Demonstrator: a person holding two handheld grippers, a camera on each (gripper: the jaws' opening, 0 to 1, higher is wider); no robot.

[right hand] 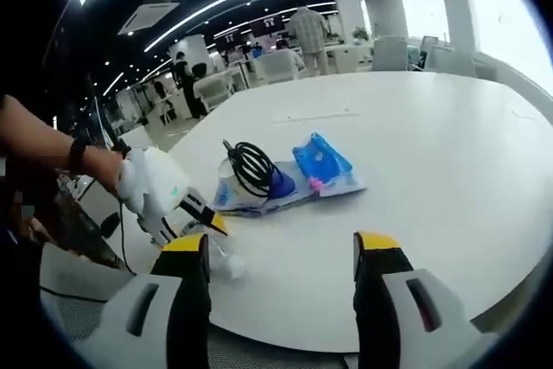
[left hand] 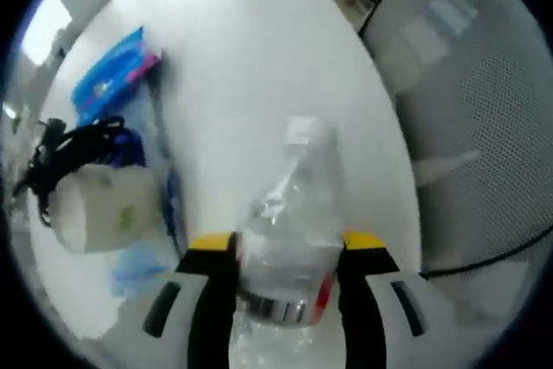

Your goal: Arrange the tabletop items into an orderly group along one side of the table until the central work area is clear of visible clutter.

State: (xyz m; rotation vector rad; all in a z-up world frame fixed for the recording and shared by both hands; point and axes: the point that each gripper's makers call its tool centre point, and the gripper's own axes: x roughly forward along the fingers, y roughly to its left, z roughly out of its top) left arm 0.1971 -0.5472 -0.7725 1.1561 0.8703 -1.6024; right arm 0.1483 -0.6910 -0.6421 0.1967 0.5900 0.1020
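Clearly the left tool (left hand: 289,252) is clamped on a clear plastic water bottle (left hand: 289,231), its white cap pointing away over the white surface (left hand: 259,58). Left of that tool lie a blue packet (left hand: 112,75), a black coiled cable (left hand: 73,149) and a white roll (left hand: 104,205). The right tool (right hand: 281,252) hovers with jaws wide and nothing between them, the packet and cable just ahead of it.

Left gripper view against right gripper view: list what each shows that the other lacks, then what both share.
Left gripper view alone: a mesh chair and a white roll.
Right gripper view alone: the open right gripper and distant people.
Both: the left gripper shut on the clear bottle, the black cable, the blue packet, the white table.
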